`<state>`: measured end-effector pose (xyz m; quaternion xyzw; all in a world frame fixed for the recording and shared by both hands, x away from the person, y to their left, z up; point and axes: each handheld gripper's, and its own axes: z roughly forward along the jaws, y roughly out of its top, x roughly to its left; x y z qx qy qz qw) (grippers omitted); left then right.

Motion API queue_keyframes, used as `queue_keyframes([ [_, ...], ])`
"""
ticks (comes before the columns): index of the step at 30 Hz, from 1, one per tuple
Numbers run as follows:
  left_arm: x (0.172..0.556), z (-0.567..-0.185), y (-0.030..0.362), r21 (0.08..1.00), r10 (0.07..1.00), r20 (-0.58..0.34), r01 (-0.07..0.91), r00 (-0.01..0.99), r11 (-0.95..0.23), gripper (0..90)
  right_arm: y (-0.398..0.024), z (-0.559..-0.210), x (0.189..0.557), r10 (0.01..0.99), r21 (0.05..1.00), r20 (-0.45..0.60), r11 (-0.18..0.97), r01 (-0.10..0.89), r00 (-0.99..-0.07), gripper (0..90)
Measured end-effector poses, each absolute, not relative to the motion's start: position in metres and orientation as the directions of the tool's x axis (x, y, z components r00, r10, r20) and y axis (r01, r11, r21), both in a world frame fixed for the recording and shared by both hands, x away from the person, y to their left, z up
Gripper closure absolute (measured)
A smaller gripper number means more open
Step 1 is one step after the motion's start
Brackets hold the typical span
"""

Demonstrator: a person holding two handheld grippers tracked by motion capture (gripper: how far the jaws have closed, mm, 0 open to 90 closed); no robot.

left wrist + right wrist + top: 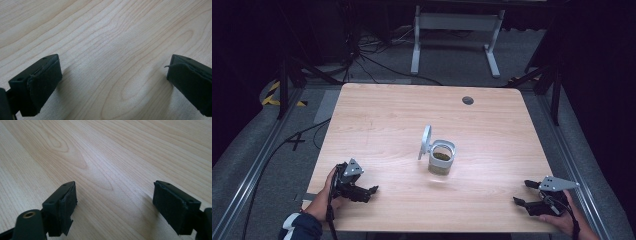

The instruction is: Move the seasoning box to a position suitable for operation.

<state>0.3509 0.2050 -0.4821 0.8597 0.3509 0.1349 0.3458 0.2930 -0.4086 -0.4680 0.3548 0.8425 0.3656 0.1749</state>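
Observation:
A small clear jar (442, 160) with a white rim stands near the middle of the wooden table (382, 115); its white hinged lid (425, 141) is flipped up on the left side, and something dark green lies inside. My left gripper (371, 192) rests low at the table's front left, held by a hand, jaws wide open over bare wood (112, 75). At the front right my right gripper (523, 193) is also open with nothing between its pads (113, 195). Both grippers are well apart from the jar.
A dark round grommet (468, 100) sits near the table's far edge. Beyond the table are a white desk frame (456, 35) and cables (362, 55) on grey floor. Dark stands flank the table on both sides.

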Motion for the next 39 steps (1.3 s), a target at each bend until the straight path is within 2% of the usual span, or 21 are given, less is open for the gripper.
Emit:
queue_keyframes([
  [22,0.353,-0.48,0.207,0.678,0.669,-0.013,0.498,0.743,-0.54,1.2,-0.408,-0.468,0.292,0.73,0.739,-0.034,0.477,0.475,-0.682,19.3],
  [23,0.354,-0.479,0.208,0.676,0.667,-0.018,0.501,0.745,-0.541,3.9,-0.408,-0.468,0.292,0.731,0.739,-0.033,0.477,0.475,-0.682,19.3],
  [26,0.355,-0.475,0.212,0.69,0.658,-0.007,0.48,0.753,-0.541,24.9,-0.409,-0.468,0.292,0.73,0.739,-0.034,0.478,0.475,-0.682,19.3],
  [28,0.357,-0.472,0.213,0.677,0.666,0.022,0.479,0.745,-0.559,24.5,-0.409,-0.468,0.292,0.73,0.739,-0.034,0.478,0.475,-0.682,19.3],
  [30,0.358,-0.467,0.215,0.693,0.68,0.038,0.471,0.732,-0.546,33.9,-0.409,-0.468,0.292,0.731,0.739,-0.033,0.477,0.475,-0.682,19.3],
  [34,0.361,-0.457,0.216,0.725,0.683,0.062,0.438,0.728,-0.532,42.0,-0.409,-0.468,0.292,0.73,0.739,-0.034,0.478,0.474,-0.682,19.3],
  [39,0.362,-0.445,0.213,0.744,0.68,0.089,0.406,0.728,-0.532,47.9,-0.409,-0.468,0.292,0.73,0.739,-0.034,0.478,0.475,-0.682,19.3],
])
